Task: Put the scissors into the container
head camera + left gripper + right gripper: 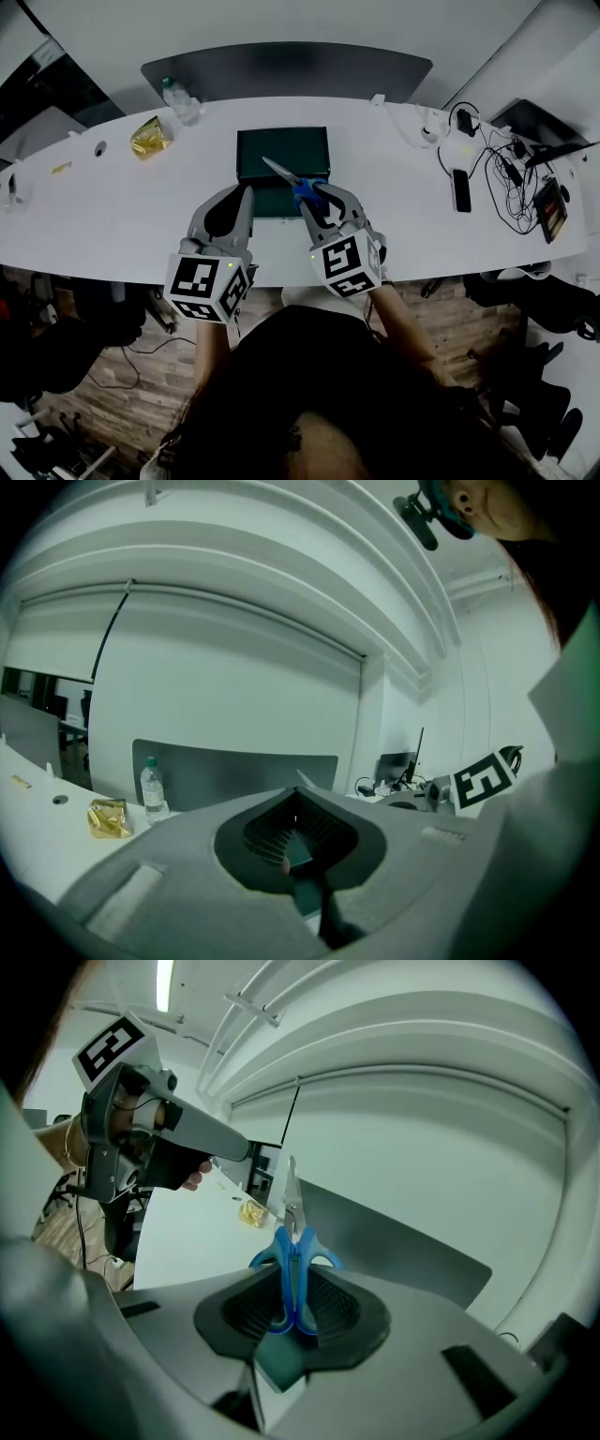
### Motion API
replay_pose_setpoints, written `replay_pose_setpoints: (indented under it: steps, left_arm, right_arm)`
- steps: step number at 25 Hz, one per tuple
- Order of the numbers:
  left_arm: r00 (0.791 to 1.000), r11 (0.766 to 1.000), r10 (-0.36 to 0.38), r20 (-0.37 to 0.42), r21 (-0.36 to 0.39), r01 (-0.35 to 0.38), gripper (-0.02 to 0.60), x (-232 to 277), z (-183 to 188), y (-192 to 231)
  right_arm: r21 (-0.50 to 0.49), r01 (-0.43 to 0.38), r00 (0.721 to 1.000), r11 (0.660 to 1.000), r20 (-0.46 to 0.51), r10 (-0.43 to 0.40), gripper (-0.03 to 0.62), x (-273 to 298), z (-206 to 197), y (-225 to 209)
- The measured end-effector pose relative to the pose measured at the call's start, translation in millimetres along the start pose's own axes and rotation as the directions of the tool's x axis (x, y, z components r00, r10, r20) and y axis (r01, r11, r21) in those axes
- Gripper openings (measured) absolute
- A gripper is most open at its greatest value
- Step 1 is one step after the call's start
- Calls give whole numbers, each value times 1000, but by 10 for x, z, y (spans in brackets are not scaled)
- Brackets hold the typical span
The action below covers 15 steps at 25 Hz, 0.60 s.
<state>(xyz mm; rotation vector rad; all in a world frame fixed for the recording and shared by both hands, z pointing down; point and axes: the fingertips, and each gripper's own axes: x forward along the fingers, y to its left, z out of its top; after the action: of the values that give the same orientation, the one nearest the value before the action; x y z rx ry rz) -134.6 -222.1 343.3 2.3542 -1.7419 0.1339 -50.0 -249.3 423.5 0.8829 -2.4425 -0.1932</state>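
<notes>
Blue-handled scissors (298, 183) are held by their handles in my right gripper (316, 194), which is shut on them. Their steel blades point up and to the left, over the near edge of the dark green container (281, 150) on the white table. In the right gripper view the scissors (292, 1232) stand upright between the jaws, blades closed. My left gripper (246, 195) hovers just left of the container's near part, and its jaws meet at the tips with nothing between them. In the left gripper view that gripper (298, 794) shows the same closed jaws.
A water bottle (180, 101) and a gold packet (150, 138) lie at the back left of the table (112, 216). A phone (461, 189) and a tangle of cables (506, 173) sit at the right. A dark chair back (281, 67) stands behind the table.
</notes>
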Motion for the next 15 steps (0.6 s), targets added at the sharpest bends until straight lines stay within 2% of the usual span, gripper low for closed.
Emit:
replay_pose_setpoints:
  steps: [15]
  left_arm:
    - [998, 997, 66, -8, -27, -66, 11, 316, -26, 308]
  right_arm:
    - [-141, -120, 987, 983, -120, 103, 94, 495, -366, -10]
